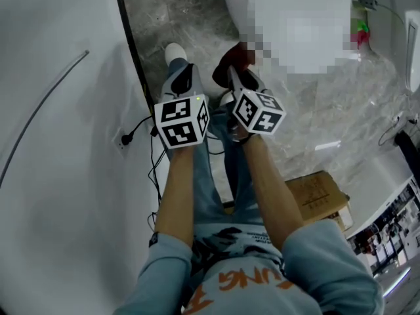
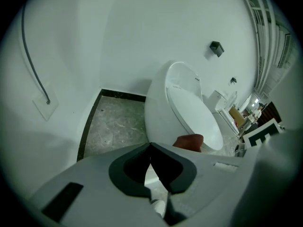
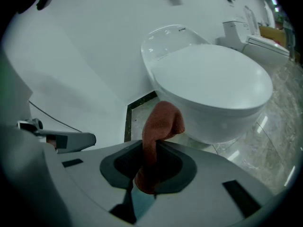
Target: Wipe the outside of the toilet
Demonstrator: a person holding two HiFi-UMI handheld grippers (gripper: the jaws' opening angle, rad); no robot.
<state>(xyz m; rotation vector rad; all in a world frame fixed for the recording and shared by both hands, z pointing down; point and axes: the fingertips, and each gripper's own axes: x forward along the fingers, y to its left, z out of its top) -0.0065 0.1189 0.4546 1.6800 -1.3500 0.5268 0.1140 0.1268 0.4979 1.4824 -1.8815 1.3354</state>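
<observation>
While right gripper fingers clench a rust-red cloth near the white oval toilet, left gripper fingers sit closed, empty; black cable by white wall, grey marble floor.

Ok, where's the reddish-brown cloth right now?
The reddish-brown cloth is clamped between the jaws of the right hand-held gripper, at the centre of the right gripper view, in front of the white ceramic toilet bowl.

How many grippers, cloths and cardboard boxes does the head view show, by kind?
Grey two-jaw grippers: 2 (left gripper, right gripper)
Red-brown fabric cloth: 1
Brown cardboard box: 1
Total: 4
</observation>
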